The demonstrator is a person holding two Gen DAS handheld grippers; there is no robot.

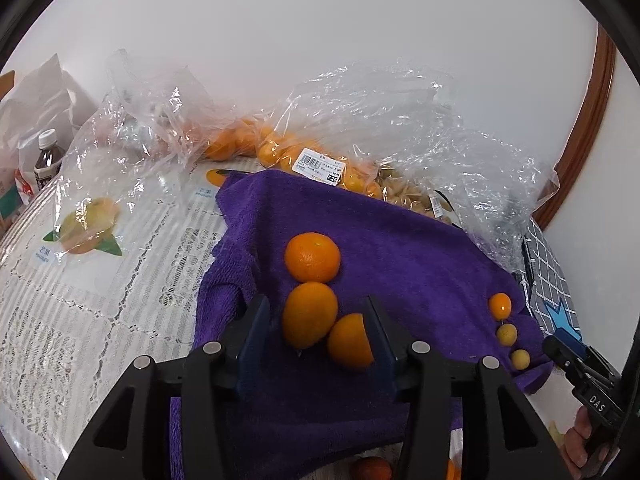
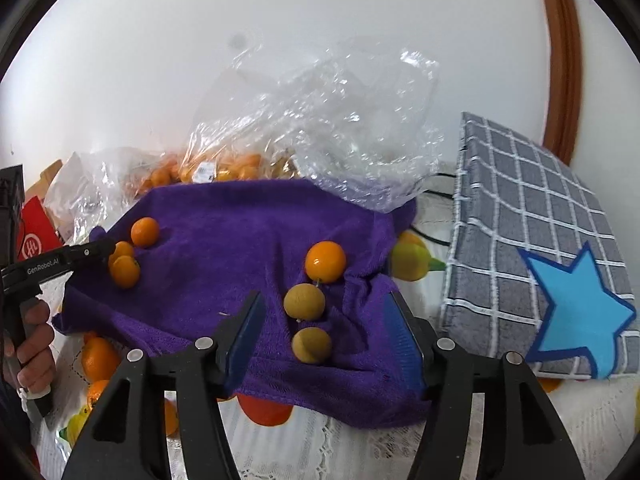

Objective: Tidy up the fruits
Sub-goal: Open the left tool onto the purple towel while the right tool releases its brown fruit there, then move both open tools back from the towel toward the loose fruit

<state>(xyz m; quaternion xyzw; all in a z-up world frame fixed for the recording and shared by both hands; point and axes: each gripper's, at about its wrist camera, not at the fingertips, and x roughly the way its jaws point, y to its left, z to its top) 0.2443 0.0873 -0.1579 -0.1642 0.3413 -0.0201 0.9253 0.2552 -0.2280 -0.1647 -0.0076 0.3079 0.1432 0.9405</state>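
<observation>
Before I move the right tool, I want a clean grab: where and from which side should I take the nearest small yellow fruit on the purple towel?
Grip the nearest yellow fruit across its widest middle, coming straight forward and down. It is round, lies between the open right tool's fingers, and has bare towel on both sides; another yellow fruit sits just beyond, so stop short.

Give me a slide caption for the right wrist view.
Open right claw hovers over three small round fruits, one orange and two yellowish, lined up on a purple terry towel.
</observation>
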